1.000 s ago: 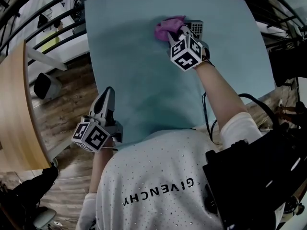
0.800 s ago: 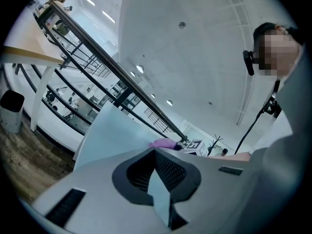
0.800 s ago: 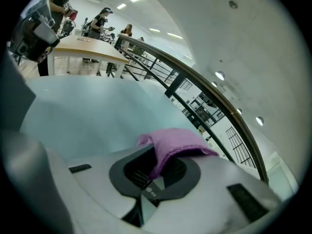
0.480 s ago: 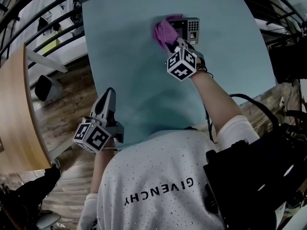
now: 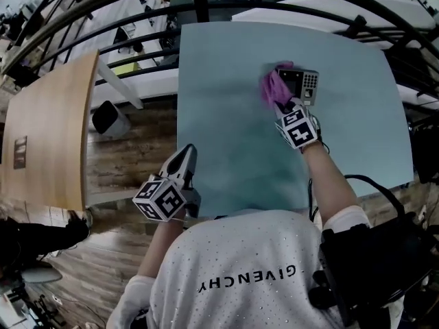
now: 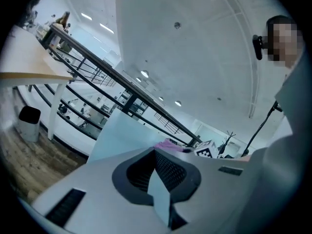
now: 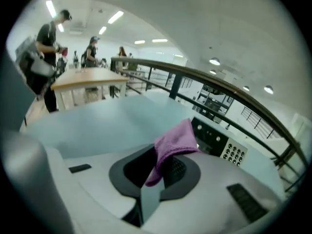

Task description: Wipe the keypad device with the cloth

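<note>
The grey keypad device (image 5: 302, 83) lies far out on the teal table (image 5: 226, 115). A purple cloth (image 5: 274, 88) hangs against its left side, and my right gripper (image 5: 282, 104) is shut on the cloth just in front of the device. In the right gripper view the cloth (image 7: 174, 141) rises from between the jaws of the right gripper (image 7: 157, 178), with the keypad device (image 7: 220, 141) beyond and its round keys showing. My left gripper (image 5: 184, 155) hangs shut and empty over the table's near left edge. In the left gripper view the left gripper (image 6: 162, 182) points along the table toward the cloth (image 6: 168, 144).
A wooden table (image 5: 48, 129) stands to the left across a strip of plank floor, with a black bin (image 5: 110, 118) beside it. Dark railings (image 5: 123, 5) run past the teal table's far edge. People (image 7: 48, 48) stand by a distant table. A black cable (image 5: 374, 184) loops near my right arm.
The head camera has shifted, so the table sits further right in view. My right gripper has drawn the cloth leftward off the keypad's face. The left gripper has stayed put.
</note>
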The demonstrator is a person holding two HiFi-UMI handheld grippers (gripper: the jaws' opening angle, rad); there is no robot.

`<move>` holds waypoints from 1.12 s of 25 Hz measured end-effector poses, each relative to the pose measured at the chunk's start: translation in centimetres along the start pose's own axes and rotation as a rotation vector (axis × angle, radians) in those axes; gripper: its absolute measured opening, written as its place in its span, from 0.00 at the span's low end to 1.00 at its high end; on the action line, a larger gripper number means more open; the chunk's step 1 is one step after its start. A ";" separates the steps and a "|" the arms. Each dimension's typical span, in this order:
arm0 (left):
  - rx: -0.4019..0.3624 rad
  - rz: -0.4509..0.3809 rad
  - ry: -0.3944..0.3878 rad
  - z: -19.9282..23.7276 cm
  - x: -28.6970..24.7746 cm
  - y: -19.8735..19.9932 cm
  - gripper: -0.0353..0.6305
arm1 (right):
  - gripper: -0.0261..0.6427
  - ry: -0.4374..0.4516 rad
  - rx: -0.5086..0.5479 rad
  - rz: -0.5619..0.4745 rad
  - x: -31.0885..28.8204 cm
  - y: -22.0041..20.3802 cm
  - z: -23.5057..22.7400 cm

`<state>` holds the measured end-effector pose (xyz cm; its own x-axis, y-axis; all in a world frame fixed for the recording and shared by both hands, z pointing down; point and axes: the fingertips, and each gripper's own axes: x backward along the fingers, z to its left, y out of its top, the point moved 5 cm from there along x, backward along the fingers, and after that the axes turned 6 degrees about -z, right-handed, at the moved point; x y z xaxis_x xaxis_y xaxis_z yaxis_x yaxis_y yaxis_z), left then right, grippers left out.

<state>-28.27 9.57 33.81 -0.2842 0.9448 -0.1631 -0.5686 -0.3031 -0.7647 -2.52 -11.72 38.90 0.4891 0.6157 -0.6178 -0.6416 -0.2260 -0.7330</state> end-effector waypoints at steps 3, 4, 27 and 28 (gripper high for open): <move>0.008 -0.034 0.031 -2.0 1.1 0.0 0.05 | 0.07 0.067 -0.178 -0.208 4.4 3.5 -0.8; 0.021 -0.051 0.016 -3.0 1.5 0.0 0.05 | 0.07 0.081 -0.228 -0.271 6.1 4.6 -1.1; -0.092 -0.078 -0.195 -24.3 7.3 -10.3 0.05 | 0.07 -0.014 -0.688 -0.695 40.2 -9.3 -1.8; -0.096 -0.076 -0.198 -25.4 7.7 -11.6 0.05 | 0.07 -0.016 -0.677 -0.692 41.3 -10.8 -1.7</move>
<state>-4.22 23.53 25.57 -0.3944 0.9188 0.0153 -0.5211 -0.2099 -0.8273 25.60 14.89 20.80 0.6193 0.7851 0.0121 0.2637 -0.1934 -0.9450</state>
